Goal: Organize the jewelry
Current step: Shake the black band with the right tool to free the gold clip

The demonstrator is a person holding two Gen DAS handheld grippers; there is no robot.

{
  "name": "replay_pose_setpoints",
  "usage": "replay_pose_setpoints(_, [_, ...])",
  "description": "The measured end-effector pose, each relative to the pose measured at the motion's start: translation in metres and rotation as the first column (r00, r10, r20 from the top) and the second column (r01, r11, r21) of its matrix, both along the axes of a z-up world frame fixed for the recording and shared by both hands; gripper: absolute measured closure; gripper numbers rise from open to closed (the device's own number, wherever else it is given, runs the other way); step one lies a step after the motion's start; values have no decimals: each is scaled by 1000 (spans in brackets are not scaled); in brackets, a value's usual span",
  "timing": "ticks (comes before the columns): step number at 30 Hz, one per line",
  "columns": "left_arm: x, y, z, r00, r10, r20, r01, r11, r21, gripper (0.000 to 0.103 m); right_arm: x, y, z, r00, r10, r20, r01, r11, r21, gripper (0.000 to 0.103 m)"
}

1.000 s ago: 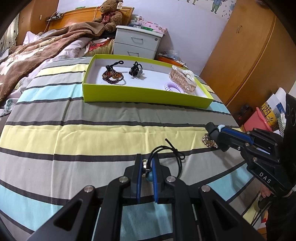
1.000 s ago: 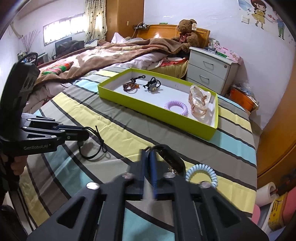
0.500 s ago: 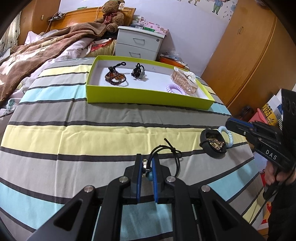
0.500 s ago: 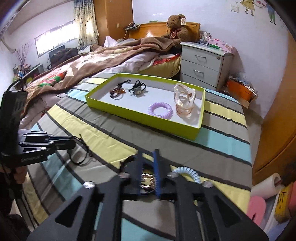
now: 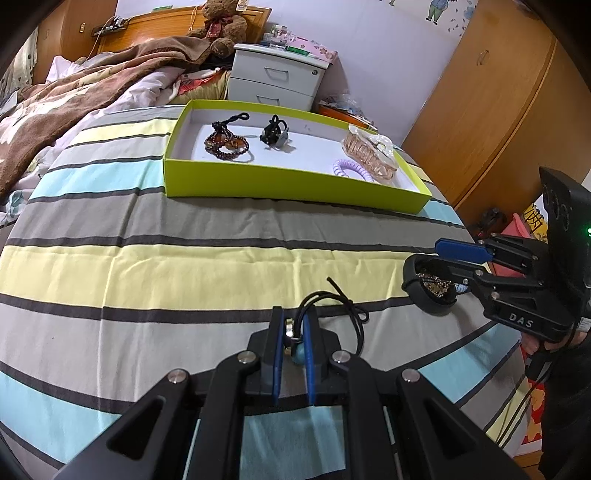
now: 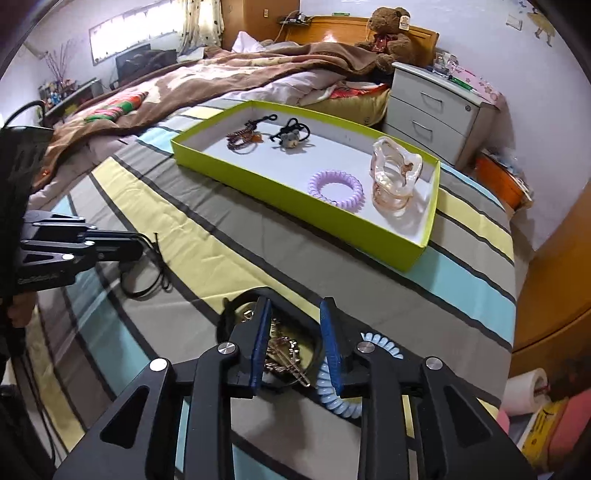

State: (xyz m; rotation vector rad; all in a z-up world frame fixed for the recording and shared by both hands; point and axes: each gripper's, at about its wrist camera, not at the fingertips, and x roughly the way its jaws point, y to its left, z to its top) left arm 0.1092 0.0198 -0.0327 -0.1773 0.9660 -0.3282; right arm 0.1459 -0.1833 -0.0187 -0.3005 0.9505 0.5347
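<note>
Striped bedding (image 5: pixel 147 266) in grey, yellow and pale blue serves as the working surface, with a brown blanket (image 5: pixel 85 77), a teddy bear (image 5: pixel 221 26) and a white nightstand (image 5: pixel 277 79) behind. At the far side of the stripes lies the green tray (image 5: pixel 288 181), the collecting place, which already holds a beaded bracelet (image 5: pixel 227 146), a black hair tie with a grey charm (image 5: pixel 275 133), a lilac coil tie (image 6: pixel 336 190) and a clear amber hair claw (image 6: pixel 395 177); these are spaced apart, presumably so each stays easy to see. My left gripper (image 5: pixel 293 341) is closed narrowly on the blue bead end of a black cord necklace (image 5: pixel 347 314), whose loop trails on the fabric ahead of the fingers; gripping at the bead gives, I judge, a firmer hold than the thin cord would. My right gripper (image 6: pixel 295 343) stands wide, its blue pads either side of the near rim of a small black dish (image 5: pixel 428 286) of gold trinkets (image 6: pixel 284 356), and I cannot tell whether the pads touch it. A blue coil tie (image 6: pixel 340 384) lies just beside the dish, under the right-hand finger. Both pieces lie well apart from the tray, so the carrying step is not yet done.
</note>
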Motion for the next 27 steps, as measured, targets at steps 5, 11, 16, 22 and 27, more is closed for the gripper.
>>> replay_pose_setpoints(5, [1, -1, -1, 1000, 1, -3, -1, 1000, -2, 92, 4, 4, -5, 999, 34, -18, -34, 999, -38, 74])
replay_pose_setpoints(11, [2, 0, -1, 1000, -4, -4, 4, 1000, 1, 92, 13, 5, -8, 996, 74, -53, -76, 996, -39, 73])
replay_pose_setpoints(16, [3, 1, -1, 1000, -3, -9, 3, 1000, -2, 92, 21, 8, -8, 989, 114, -95, -117, 993, -33, 73])
replay_pose_setpoints(22, [2, 1, -1, 1000, -1, -10, 1, 1000, 2, 92, 16, 14, -7, 988, 130, -84, -136, 989, -64, 78])
replay_pose_setpoints(27, [3, 1, -1, 1000, 6, -12, -6, 1000, -4, 92, 10, 10, -6, 992, 108, -63, -111, 992, -52, 90])
